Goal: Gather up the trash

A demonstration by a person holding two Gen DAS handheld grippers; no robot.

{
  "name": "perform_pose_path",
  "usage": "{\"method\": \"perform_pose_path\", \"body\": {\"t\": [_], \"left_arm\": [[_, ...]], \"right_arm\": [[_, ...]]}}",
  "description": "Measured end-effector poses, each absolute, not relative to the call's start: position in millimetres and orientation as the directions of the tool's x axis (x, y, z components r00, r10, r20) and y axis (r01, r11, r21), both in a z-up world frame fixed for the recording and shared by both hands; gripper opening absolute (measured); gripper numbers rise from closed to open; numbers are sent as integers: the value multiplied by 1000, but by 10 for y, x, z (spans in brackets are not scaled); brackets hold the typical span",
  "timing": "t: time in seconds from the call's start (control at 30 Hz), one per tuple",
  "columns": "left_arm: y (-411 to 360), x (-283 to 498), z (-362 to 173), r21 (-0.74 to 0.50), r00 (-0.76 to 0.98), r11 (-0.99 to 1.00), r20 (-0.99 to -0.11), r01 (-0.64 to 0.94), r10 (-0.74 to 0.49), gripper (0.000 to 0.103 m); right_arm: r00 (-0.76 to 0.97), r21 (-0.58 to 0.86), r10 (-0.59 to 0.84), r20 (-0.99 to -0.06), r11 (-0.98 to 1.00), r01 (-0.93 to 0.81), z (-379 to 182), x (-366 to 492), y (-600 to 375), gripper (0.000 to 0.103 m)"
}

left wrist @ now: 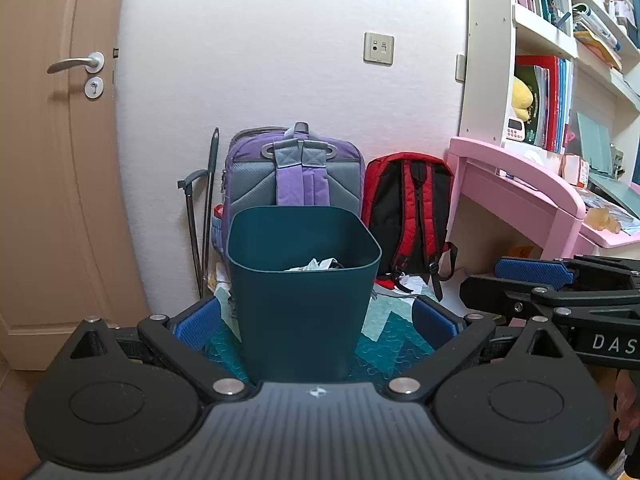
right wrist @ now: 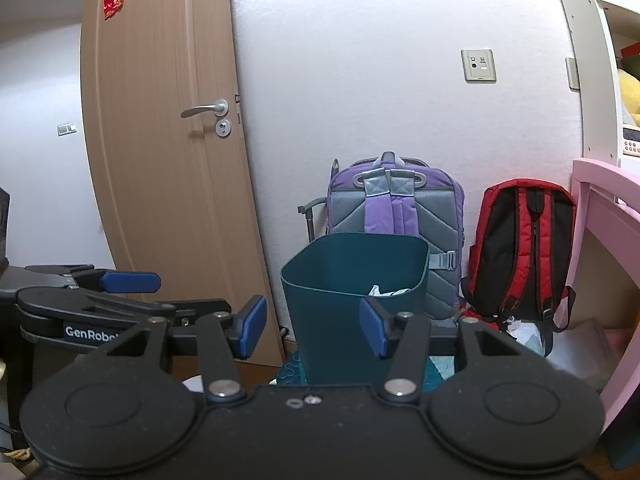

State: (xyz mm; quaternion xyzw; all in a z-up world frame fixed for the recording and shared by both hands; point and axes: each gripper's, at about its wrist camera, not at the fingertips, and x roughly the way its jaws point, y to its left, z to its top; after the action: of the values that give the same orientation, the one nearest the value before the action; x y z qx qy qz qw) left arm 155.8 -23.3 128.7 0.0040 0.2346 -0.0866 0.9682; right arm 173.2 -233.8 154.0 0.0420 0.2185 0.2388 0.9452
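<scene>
A dark teal trash bin (left wrist: 302, 288) stands on a teal patterned mat (left wrist: 394, 340), with crumpled white paper (left wrist: 316, 265) inside. My left gripper (left wrist: 316, 322) is open, its blue pads on either side of the bin's lower body, apart from it. In the right wrist view the bin (right wrist: 352, 304) stands just ahead, paper (right wrist: 384, 291) showing over its rim. My right gripper (right wrist: 312, 330) is open and empty, in front of the bin. It also shows in the left wrist view (left wrist: 536, 280) at the right, and the left gripper shows in the right wrist view (right wrist: 128, 284) at the left.
A purple backpack (left wrist: 294, 168) and a red backpack (left wrist: 410, 208) lean against the white wall behind the bin. White scraps (left wrist: 408, 282) lie at the red backpack's foot. A pink desk (left wrist: 520, 184) and bookshelf (left wrist: 552, 40) stand at the right, a wooden door (left wrist: 60, 140) at the left.
</scene>
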Motion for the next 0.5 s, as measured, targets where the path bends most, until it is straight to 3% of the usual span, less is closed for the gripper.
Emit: {"method": "perform_pose_path", "body": {"t": [0.5], "left_arm": [[-253,1476,1297,-71,871,975,-439,211,-220,103]], "right_arm": [[800,172,435,-413,900,-400,1494,1680,-2339,52]]}}
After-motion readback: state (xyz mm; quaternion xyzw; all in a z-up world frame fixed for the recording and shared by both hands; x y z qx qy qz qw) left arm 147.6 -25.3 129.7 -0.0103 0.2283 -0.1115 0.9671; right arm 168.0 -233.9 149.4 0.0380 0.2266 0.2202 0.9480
